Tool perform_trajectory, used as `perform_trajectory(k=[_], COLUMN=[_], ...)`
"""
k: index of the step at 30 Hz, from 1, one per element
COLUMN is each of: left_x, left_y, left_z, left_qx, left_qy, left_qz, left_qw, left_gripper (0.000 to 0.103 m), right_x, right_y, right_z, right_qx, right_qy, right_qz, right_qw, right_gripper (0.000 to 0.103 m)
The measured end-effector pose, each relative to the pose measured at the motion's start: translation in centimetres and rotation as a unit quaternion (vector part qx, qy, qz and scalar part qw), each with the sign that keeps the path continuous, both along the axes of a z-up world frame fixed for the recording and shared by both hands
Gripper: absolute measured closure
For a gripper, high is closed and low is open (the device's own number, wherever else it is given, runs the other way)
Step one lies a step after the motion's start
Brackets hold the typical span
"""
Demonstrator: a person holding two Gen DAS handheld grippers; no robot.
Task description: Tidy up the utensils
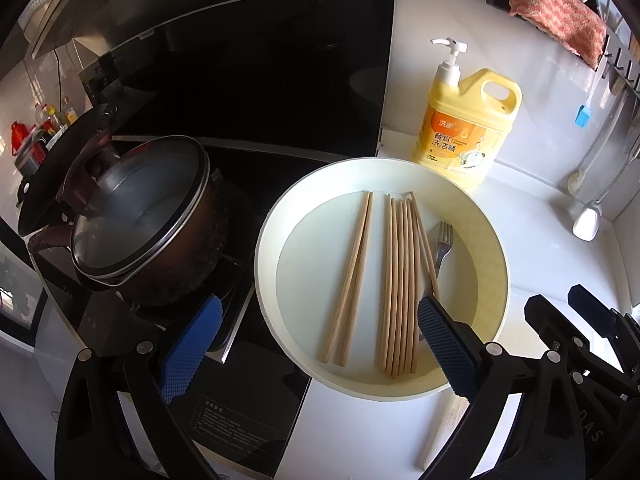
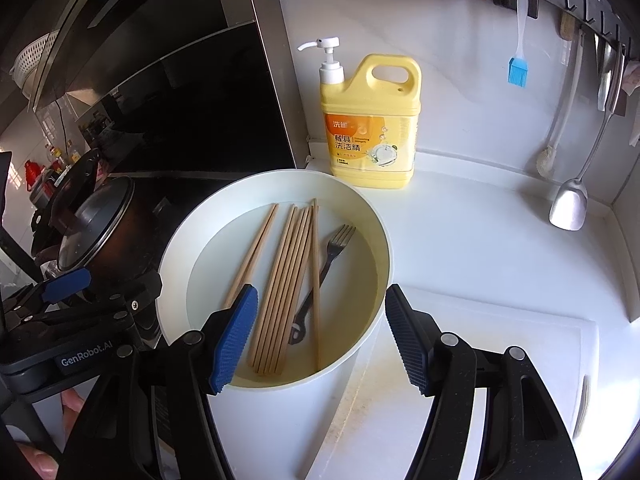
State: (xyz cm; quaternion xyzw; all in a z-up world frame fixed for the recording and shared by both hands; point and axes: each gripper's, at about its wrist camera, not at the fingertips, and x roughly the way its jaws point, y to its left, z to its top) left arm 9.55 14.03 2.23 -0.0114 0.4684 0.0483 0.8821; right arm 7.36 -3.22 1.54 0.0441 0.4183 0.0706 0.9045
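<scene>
A white round basin (image 1: 264, 240) (image 2: 172, 264) sits on the counter beside the stove. Inside lie a bundle of several wooden chopsticks (image 1: 400, 280) (image 2: 286, 288), a separate pair of chopsticks (image 1: 354, 276) (image 2: 256, 248) to their left, and a metal fork (image 1: 442, 246) (image 2: 328, 260) at the right. My left gripper (image 1: 320, 344) is open and empty, hovering over the basin's near left rim. My right gripper (image 2: 320, 336) is open and empty above the basin's near edge, with its left finger (image 2: 234, 340) over the chopstick ends.
A lidded brown pot (image 1: 148, 220) (image 2: 96, 228) stands on the black stove at left. A yellow dish-soap pump bottle (image 1: 468, 128) (image 2: 372, 128) stands behind the basin. A white cutting board (image 2: 480, 344) lies right of the basin. A blue brush (image 2: 518, 68) and ladles (image 2: 570, 204) hang on the wall.
</scene>
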Motion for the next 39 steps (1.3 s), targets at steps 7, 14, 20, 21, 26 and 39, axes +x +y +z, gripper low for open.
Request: perform_trajectory(k=[7, 14, 20, 21, 26, 39], left_x=[0.47, 0.57, 0.63, 0.61, 0.65, 0.75], left_y=[0.18, 0.34, 0.24, 0.25, 0.28, 0.44], left_z=[-0.26, -0.36, -0.33, -0.30, -0.19, -0.06], left_qx=[0.006, 0.013, 0.012, 0.011, 0.013, 0.010], left_qy=[0.015, 0.016, 0.018, 0.017, 0.015, 0.014], left_qz=[0.008, 0.012, 0.009, 0.010, 0.008, 0.004], left_qw=[0.9998, 0.9997, 0.9997, 0.9997, 0.9998, 0.9998], left_gripper=[0.006, 0.006, 0.006, 0.006, 0.006, 0.006], right_x=[0.06, 0.07, 0.18, 0.18, 0.20, 0.23], right_y=[-0.12, -0.14, 0.12, 0.13, 0.15, 0.27], right_z=[0.03, 0.00, -0.04, -0.04, -0.01, 0.14], right_qx=[0.001, 0.000, -0.001, -0.001, -0.001, -0.002], right_qy=[-0.001, -0.001, -0.001, -0.001, -0.001, -0.002], right_qz=[-0.002, -0.002, -0.001, -0.001, -0.002, -0.002], right_qw=[1.000, 1.000, 1.000, 1.000, 1.000, 1.000], right_gripper=[0.040, 0.040, 0.040, 0.040, 0.040, 0.040])
